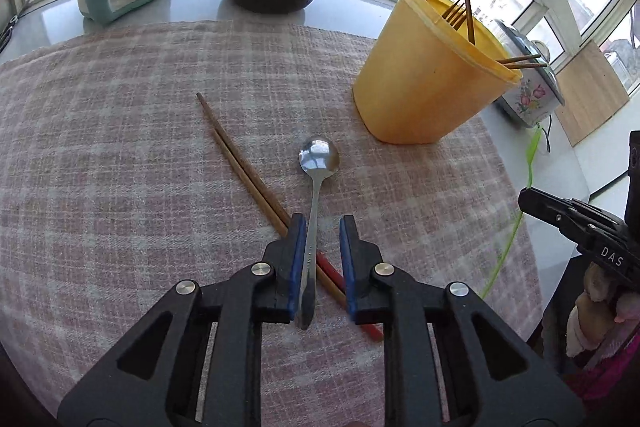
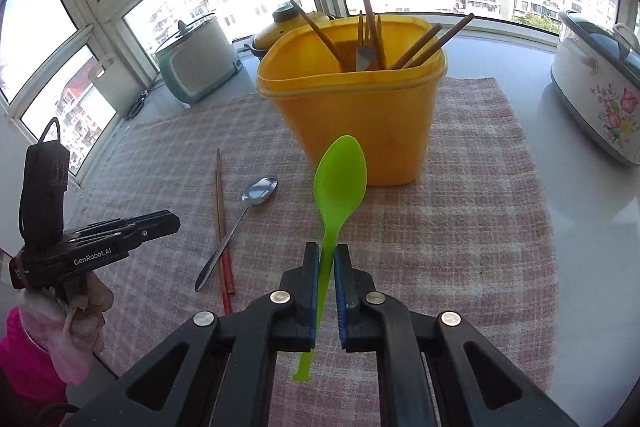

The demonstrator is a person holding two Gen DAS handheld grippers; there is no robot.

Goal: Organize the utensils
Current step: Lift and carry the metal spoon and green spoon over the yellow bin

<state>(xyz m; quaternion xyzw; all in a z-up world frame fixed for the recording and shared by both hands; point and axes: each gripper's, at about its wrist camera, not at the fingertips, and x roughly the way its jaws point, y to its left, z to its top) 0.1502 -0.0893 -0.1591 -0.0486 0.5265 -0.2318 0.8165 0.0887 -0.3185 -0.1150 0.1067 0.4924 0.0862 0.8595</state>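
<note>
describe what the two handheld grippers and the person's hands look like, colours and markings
Both the left gripper and right gripper are black plastic with blue pads and silver rivets. Seen from the side, one reads "GenRobot.AI", the other "DAS". The hands wear pale pink gloves over bright pink sleeves.

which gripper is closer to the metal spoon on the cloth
Left. The left gripper is right over the metal spoon, its handle between the open jaws. The right gripper is off to the side, shut on a green spoon.
</note>
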